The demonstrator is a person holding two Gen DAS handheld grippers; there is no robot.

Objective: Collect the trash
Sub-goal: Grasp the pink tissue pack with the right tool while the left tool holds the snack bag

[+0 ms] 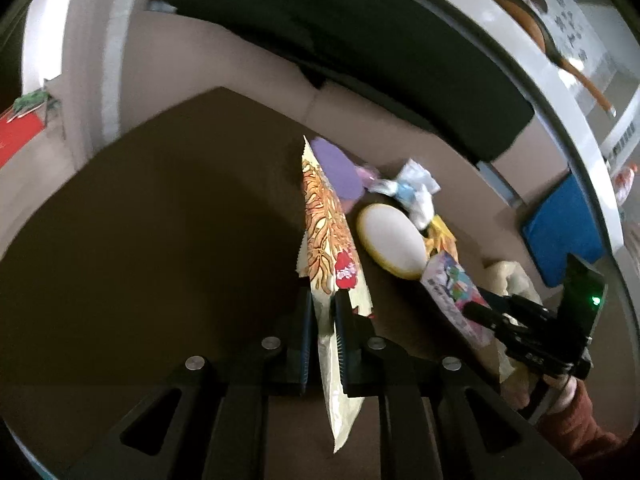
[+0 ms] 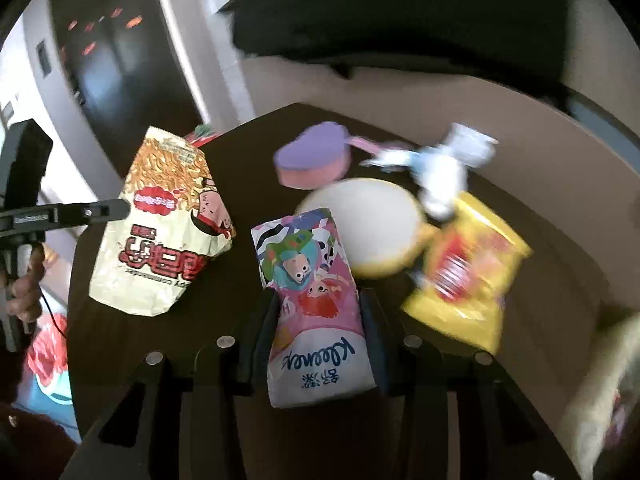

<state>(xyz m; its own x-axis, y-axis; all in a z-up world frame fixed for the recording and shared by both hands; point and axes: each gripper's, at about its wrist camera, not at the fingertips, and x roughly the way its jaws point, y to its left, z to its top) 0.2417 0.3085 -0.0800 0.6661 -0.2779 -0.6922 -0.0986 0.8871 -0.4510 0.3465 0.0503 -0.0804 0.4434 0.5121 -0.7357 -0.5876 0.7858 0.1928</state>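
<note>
My left gripper is shut on a cream noodle snack bag, seen edge-on here and hanging above the dark table. The right wrist view shows the same bag face-on, with the left gripper at its edge. My right gripper is shut on a pink cartoon-printed tissue pack, its fingers pressing both sides. In the left wrist view the pack sticks out of the right gripper.
On the table lie a yellow snack bag, a white round lid with a yellow rim, a purple-and-pink sponge and a crumpled white-blue wrapper. A black cushion and a blue pad lie beyond.
</note>
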